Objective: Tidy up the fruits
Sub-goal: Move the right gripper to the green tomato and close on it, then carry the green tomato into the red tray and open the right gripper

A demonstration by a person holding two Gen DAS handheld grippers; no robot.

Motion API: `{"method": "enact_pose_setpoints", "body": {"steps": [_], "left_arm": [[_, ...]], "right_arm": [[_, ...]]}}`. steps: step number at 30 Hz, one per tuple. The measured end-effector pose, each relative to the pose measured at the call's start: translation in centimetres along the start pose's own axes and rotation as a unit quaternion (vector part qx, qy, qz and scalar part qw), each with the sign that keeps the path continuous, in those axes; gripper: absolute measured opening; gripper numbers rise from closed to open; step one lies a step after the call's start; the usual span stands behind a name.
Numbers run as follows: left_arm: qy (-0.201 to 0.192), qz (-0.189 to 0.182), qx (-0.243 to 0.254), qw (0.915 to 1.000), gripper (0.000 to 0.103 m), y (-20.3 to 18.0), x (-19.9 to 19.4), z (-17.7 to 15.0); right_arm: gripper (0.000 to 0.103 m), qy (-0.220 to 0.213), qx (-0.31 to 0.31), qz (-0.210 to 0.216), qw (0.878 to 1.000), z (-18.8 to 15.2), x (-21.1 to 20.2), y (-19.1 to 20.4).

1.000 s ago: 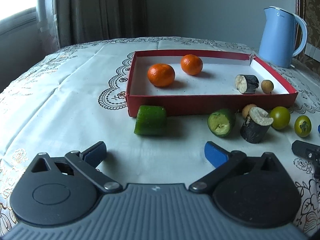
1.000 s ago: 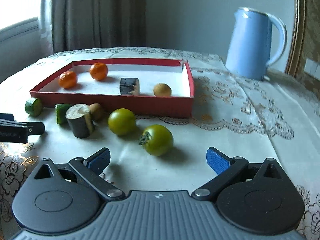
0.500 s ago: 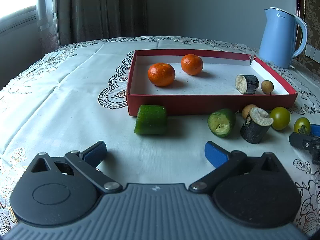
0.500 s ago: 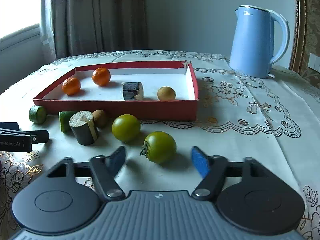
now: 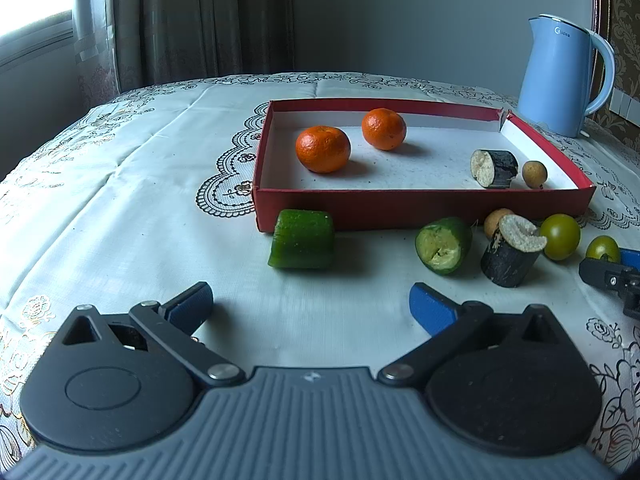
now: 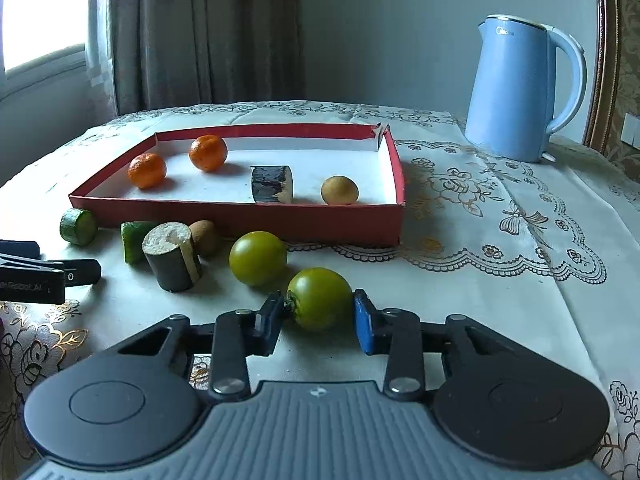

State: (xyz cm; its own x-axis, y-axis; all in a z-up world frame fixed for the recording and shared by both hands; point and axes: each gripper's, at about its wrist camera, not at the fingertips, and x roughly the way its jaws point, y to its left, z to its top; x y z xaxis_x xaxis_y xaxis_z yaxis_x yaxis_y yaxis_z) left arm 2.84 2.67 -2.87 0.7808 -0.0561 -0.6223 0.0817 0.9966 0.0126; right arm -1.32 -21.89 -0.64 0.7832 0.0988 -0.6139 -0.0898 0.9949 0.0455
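Compared with the earlier frames, the jaws of the right gripper (image 6: 320,316) have been drawn in from a wide spread and are closing on the nearer green tomato (image 6: 319,298), which lies between them on the tablecloth (image 6: 480,280); the blue pad appears to meet its right flank and the dark pad its stem side, so the fruit is taken as grasped but not yet lifted. The grip is set low across the widest part, presumably so that the round fruit cannot roll out. The left gripper (image 5: 310,300) is held spread wide with nothing between its fingers, parked short of the cucumber piece (image 5: 302,239), probably to keep clear of the working hand. A second green tomato (image 6: 258,252) and a dark cut stub (image 6: 172,256) stand just in front of the red tray (image 6: 240,220), where they can be reached next. Inside the tray two oranges (image 6: 148,170) are grouped at the left, a dark piece (image 6: 272,184) and a small brown fruit (image 6: 339,190) at the right.
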Motion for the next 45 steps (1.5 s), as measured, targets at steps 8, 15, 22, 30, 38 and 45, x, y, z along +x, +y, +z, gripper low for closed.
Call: {"method": "enact_pose_setpoints", "body": {"steps": [8, 15, 22, 30, 38, 45], "left_arm": [[0.000, 0.000, 0.000, 1.0000, 0.103, 0.0, 0.0, 0.0], [0.000, 0.000, 0.000, 1.0000, 0.103, 0.0, 0.0, 0.0], [0.000, 0.000, 0.000, 1.0000, 0.103, 0.0, 0.0, 0.0], [0.000, 0.000, 0.000, 1.0000, 0.103, 0.0, 0.0, 0.1], [0.000, 0.000, 0.000, 1.0000, 0.103, 0.0, 0.0, 0.1], [0.000, 0.000, 0.000, 1.0000, 0.103, 0.0, 0.0, 0.1]], "right_arm": [[0.035, -0.006, 0.008, -0.007, 1.000, 0.0, -0.2, -0.2], [0.035, -0.011, 0.017, -0.017, 1.000, 0.1, -0.4, -0.6], [0.035, -0.040, 0.017, -0.031, 0.999, 1.5, -1.7, -1.0], [0.035, -0.055, 0.011, -0.047, 0.997, 3.4, -0.9, -1.4], [0.035, -0.075, -0.001, -0.061, 0.995, 6.5, 0.8, -1.5], [0.035, -0.063, -0.003, -0.065, 0.996, 8.4, 4.0, -1.5]]}}
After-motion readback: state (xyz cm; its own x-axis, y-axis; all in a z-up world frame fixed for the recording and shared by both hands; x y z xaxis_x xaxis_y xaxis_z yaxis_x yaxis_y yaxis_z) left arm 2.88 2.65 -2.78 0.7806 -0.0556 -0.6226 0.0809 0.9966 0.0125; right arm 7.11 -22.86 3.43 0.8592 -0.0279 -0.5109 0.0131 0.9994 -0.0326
